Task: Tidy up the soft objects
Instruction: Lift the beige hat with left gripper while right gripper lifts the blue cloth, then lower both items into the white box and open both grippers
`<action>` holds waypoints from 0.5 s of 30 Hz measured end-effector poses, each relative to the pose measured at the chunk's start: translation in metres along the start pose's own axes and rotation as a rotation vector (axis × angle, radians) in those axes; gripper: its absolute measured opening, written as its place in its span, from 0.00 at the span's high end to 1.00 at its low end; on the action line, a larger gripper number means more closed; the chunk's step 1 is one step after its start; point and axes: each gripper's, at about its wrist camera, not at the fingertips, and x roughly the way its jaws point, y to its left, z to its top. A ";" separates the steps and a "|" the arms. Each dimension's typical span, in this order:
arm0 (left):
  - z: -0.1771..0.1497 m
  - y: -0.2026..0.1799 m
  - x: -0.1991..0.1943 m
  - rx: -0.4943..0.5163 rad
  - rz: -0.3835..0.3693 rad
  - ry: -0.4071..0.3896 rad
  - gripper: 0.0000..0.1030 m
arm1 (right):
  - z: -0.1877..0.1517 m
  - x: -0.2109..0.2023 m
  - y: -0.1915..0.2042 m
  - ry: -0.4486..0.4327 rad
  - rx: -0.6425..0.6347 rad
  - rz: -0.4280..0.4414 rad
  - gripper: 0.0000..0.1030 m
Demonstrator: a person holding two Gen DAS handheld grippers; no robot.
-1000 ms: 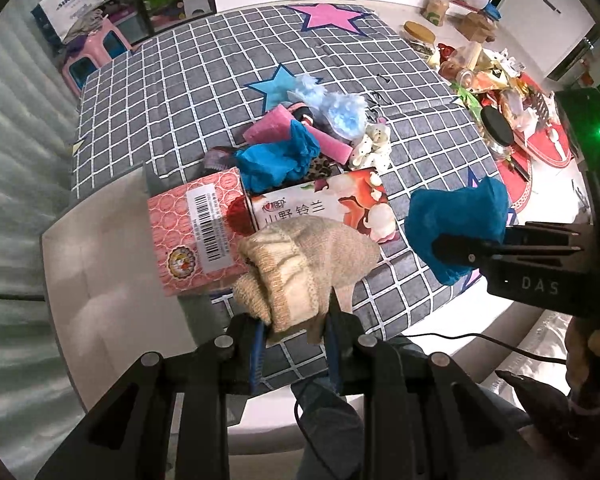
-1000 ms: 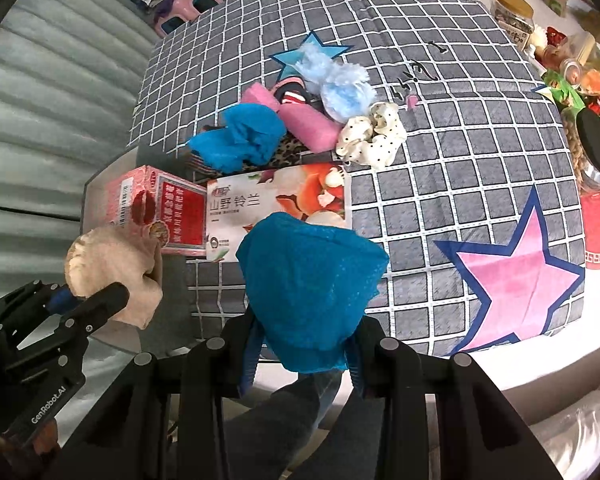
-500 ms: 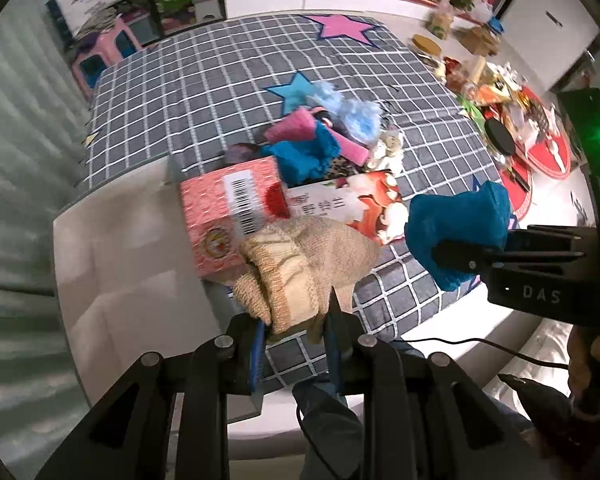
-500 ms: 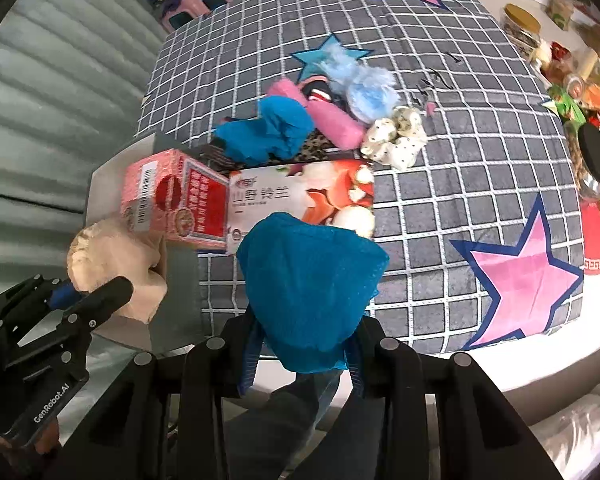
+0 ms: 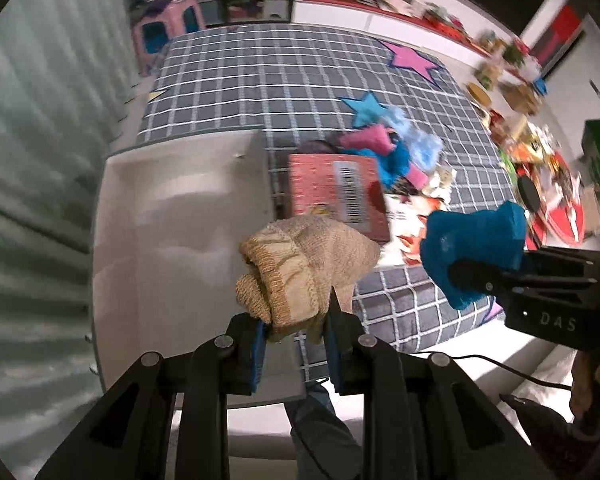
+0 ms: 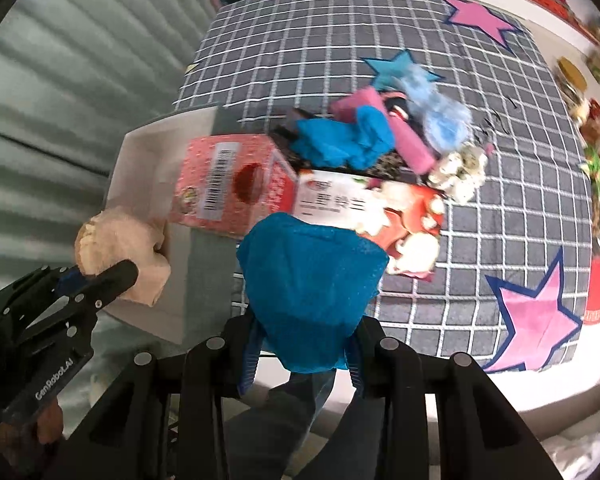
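Note:
My left gripper [image 5: 296,344] is shut on a beige knitted sock [image 5: 308,268] and holds it in the air over the white open box [image 5: 172,220]; the sock also shows in the right wrist view [image 6: 120,252]. My right gripper [image 6: 300,352] is shut on a blue cloth bundle [image 6: 308,280], held above the table's near edge; it also shows in the left wrist view [image 5: 472,252]. A pile of soft things lies mid-table: a blue cloth [image 6: 340,140], a pink roll [image 6: 404,136], a light-blue fluffy piece [image 6: 440,116] and a dotted scrunchie [image 6: 460,172].
A red carton [image 6: 228,188] and a flat printed packet [image 6: 372,216] lie between the white box [image 6: 148,160] and the pile. The checked tablecloth [image 6: 340,40] has star patches. Jars and food items [image 5: 520,120] crowd the far right side.
Both grippers have swung left with their loads. The beige sock has moved from over the red carton to over the white box. The blue bundle followed leftward.

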 end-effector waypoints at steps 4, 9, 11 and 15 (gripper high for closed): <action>-0.010 0.029 -0.001 -0.090 0.007 0.001 0.73 | 0.007 0.004 0.021 0.015 -0.060 0.004 0.63; -0.025 0.062 -0.001 -0.189 0.029 0.005 0.73 | 0.014 0.010 0.049 0.031 -0.141 0.009 0.63; -0.032 0.073 0.000 -0.219 0.037 0.009 0.73 | 0.016 0.012 0.062 0.040 -0.180 0.013 0.63; -0.048 0.097 0.002 -0.283 0.059 0.023 0.73 | 0.019 0.017 0.083 0.056 -0.239 0.021 0.63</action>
